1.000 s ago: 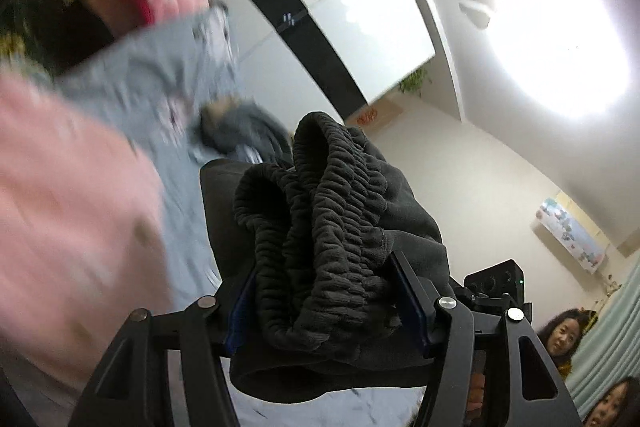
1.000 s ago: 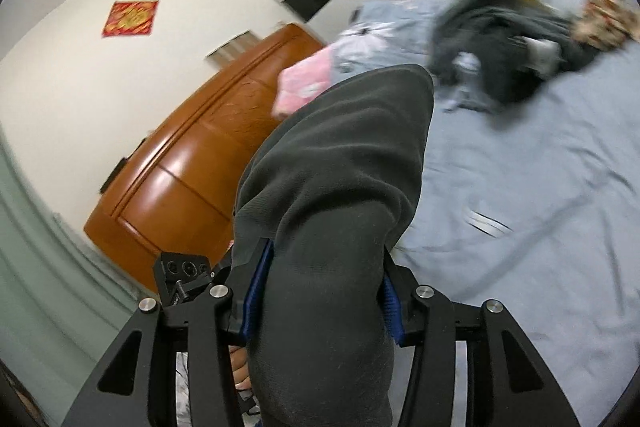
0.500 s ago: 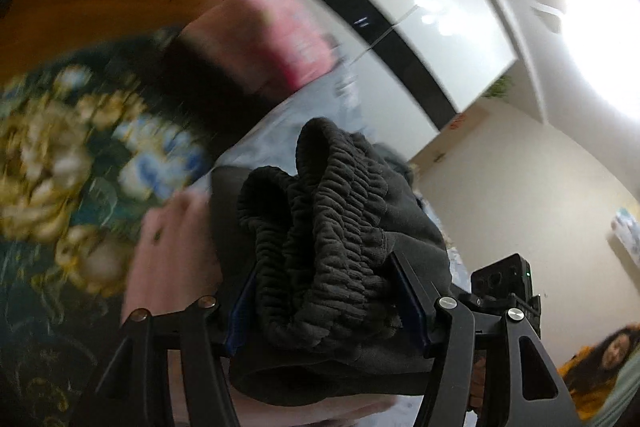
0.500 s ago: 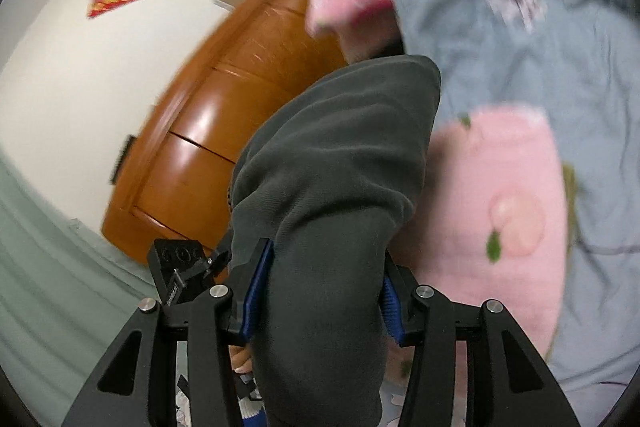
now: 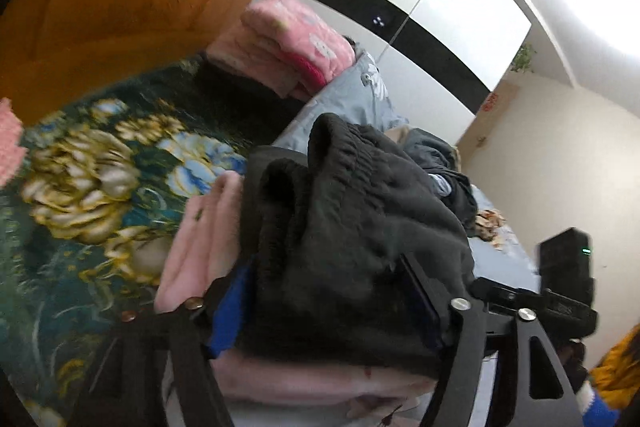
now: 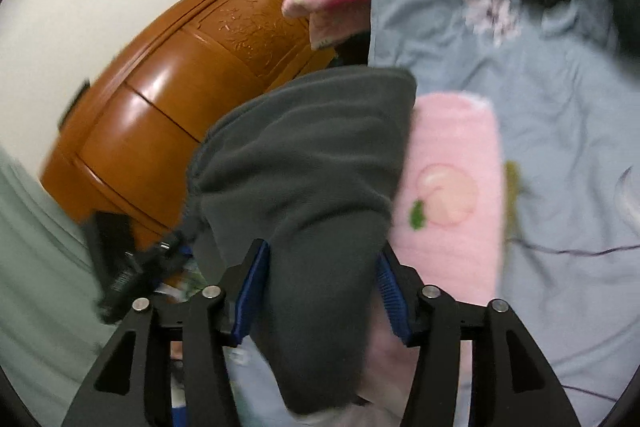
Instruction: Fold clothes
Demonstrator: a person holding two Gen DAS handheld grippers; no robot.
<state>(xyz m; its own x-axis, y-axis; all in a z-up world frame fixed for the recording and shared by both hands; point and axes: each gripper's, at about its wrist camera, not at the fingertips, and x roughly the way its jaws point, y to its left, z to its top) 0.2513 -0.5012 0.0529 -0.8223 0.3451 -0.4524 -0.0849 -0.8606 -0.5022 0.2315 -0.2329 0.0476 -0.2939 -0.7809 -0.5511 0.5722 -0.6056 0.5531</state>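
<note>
My left gripper (image 5: 324, 295) is shut on the dark grey folded trousers (image 5: 352, 211), gripping the bunched elastic waistband end. My right gripper (image 6: 320, 283) is shut on the other end of the same trousers (image 6: 304, 167). The trousers hang just above a folded pink garment with a peach print (image 6: 452, 195), which also shows under the trousers in the left wrist view (image 5: 200, 243). The pink garment lies on the grey-blue bedsheet (image 6: 560, 107).
A brown wooden headboard (image 6: 168, 107) stands behind. A dark floral blanket (image 5: 92, 171) and a pink folded quilt (image 5: 296, 43) lie near it. A heap of dark clothes (image 5: 444, 163) sits farther along the bed. A person in yellow (image 5: 616, 375) is at the right.
Both grippers have swung with the trousers towards the headboard and lowered over the folded pink garment. The grip on the trousers is unchanged.
</note>
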